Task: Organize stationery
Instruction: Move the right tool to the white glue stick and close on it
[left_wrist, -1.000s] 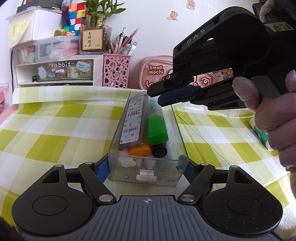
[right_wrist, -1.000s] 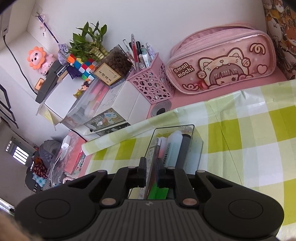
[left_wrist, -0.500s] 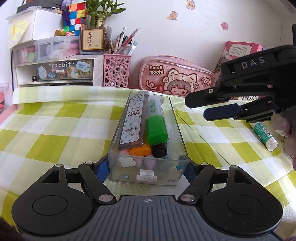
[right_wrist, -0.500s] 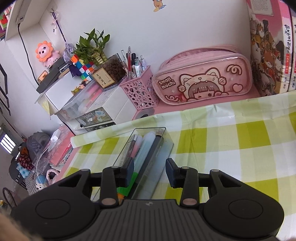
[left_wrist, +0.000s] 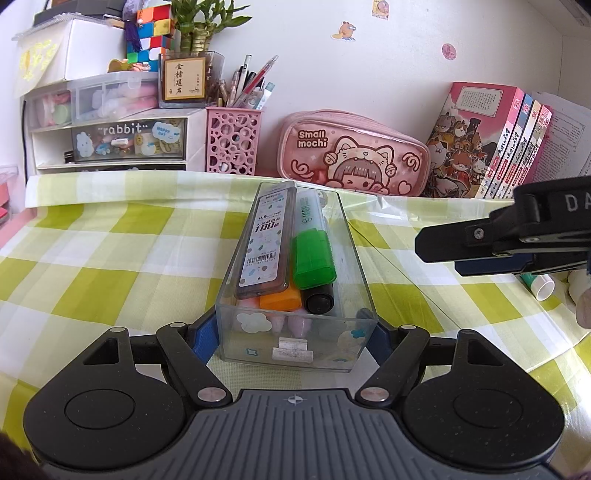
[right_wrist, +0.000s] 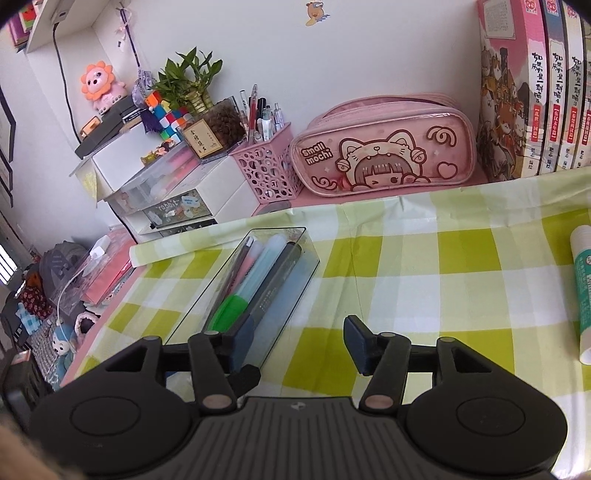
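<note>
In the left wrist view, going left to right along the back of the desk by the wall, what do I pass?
White drawer unit labelled rabbit → pink perforated pen holder → pink Small mochi pencil pouch → row of books.

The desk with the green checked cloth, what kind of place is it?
Probably a study desk in someone's home, maybe a child's. A pink pencil case, a pink pen holder full of pens, and storybooks line the wall, beside a small drawer unit.
</note>
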